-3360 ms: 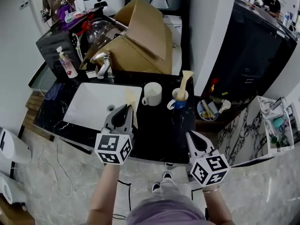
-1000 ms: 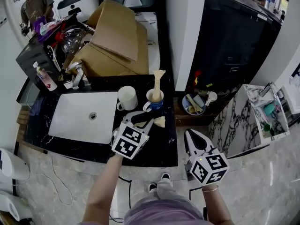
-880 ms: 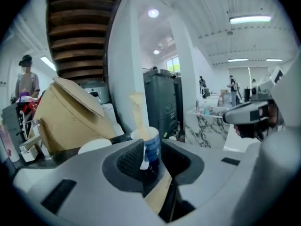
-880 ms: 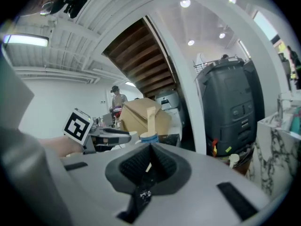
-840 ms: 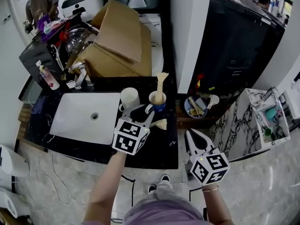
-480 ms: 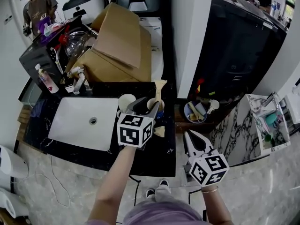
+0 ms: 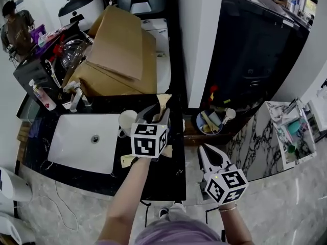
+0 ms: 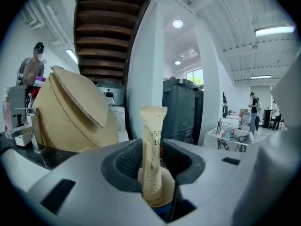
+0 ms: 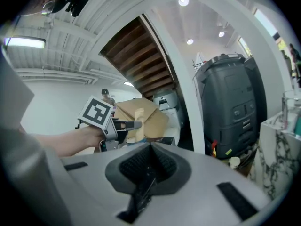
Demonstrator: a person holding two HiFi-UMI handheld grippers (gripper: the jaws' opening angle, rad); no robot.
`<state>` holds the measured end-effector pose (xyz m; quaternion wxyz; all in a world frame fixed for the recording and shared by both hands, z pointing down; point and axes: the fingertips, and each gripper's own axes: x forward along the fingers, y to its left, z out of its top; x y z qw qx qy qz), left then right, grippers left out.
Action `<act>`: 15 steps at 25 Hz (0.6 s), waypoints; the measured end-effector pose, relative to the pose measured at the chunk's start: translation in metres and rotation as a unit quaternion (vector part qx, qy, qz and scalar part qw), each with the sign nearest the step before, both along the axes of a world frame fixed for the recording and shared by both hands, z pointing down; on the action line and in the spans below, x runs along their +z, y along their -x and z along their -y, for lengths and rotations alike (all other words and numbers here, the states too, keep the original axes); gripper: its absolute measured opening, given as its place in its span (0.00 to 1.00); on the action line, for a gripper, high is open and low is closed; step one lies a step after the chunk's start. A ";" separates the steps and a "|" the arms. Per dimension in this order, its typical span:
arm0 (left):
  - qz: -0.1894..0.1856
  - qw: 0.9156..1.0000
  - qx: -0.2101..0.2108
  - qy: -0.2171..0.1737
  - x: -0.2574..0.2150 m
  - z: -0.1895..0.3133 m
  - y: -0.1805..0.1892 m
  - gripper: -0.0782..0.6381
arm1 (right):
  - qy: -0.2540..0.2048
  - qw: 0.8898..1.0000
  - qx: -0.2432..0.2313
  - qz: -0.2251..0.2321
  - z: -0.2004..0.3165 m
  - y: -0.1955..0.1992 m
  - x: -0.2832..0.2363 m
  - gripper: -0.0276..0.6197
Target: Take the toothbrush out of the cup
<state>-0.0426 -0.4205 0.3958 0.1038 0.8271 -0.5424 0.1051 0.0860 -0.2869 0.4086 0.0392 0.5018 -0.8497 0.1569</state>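
— Toothbrush (image 8: 153, 121) position?
— Upright in the cup (image 8: 163, 204) on the dark surface (image 7: 171, 175). Its paper sleeve stands between the jaws of the left tongs (image 8: 153, 149), which have just been opening and straddle it without pinching.
— Right tongs (image 9: 149, 166)?
— Closed, empty, well apart from the cup.
— Best way to grip?
— I'd close gently on the sleeve above the rim, then lift straight up so the cup doesn't tip.
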 end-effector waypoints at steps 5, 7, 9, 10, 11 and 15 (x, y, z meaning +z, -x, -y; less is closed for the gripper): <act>-0.002 1.000 -0.008 -0.010 -0.002 0.001 -0.002 0.16 | 0.005 1.000 0.005 0.002 0.001 -0.006 0.003 0.05; -0.006 1.000 -0.006 -0.015 -0.004 0.000 -0.002 0.15 | 0.004 1.000 0.006 0.003 0.001 -0.006 0.003 0.05; -0.009 1.000 -0.006 -0.022 -0.009 -0.002 -0.001 0.15 | 0.003 1.000 0.007 0.004 -0.001 -0.006 0.003 0.05; -0.012 1.000 -0.006 -0.027 -0.012 -0.003 -0.001 0.15 | 0.003 1.000 0.007 0.004 -0.001 -0.006 0.002 0.05; -0.015 0.999 -0.006 -0.032 -0.015 -0.004 0.000 0.15 | 0.002 1.000 0.007 0.005 -0.003 -0.006 0.001 0.05; -0.037 0.997 -0.009 -0.064 -0.038 -0.013 0.005 0.15 | -0.003 1.000 0.006 0.005 -0.008 -0.003 -0.003 0.05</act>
